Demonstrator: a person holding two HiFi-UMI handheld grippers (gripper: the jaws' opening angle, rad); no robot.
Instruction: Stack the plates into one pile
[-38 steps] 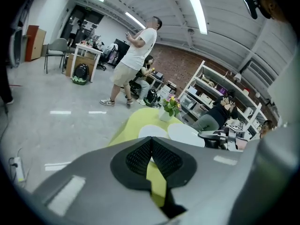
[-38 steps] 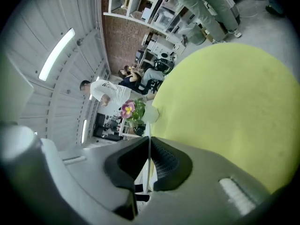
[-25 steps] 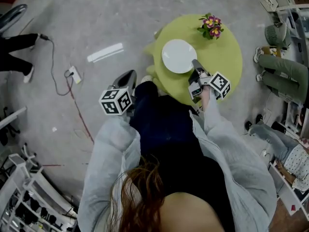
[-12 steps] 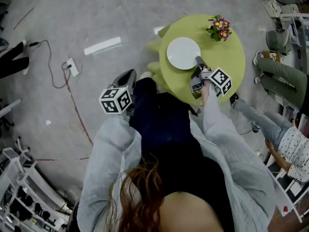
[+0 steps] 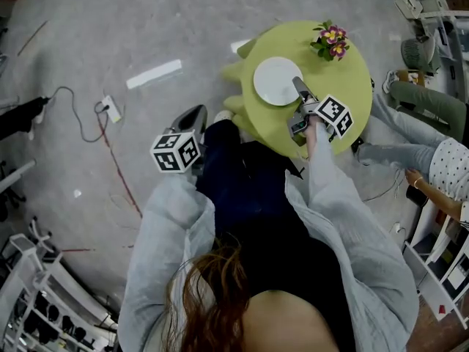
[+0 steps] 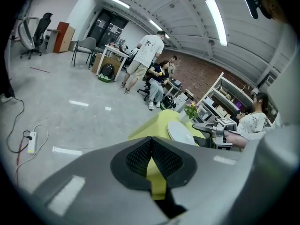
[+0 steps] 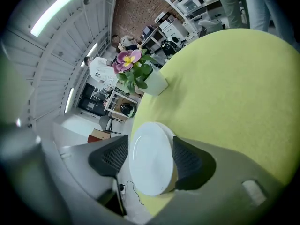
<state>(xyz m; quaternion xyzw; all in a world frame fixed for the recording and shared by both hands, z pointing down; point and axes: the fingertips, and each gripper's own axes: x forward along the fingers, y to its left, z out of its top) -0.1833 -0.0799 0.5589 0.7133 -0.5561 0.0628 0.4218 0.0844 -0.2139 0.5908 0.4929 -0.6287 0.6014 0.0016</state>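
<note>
Only the top plate (image 7: 151, 157) shows; others lie hidden.

You look down on glossy white round ceramic plates (image 5: 275, 79) on a lime-green round table (image 5: 344, 79), pink-and-yellow flowers with green leaves (image 5: 331, 41) in a small white pot (image 7: 157, 83), a mottled grey concrete floor (image 5: 110, 35) with white painted stripes (image 5: 154, 74), and your pale grey fabric sleeves (image 5: 165, 233).

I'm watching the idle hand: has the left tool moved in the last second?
No. The left tool keeps the same gap to the green table's edge in the head view.
</note>
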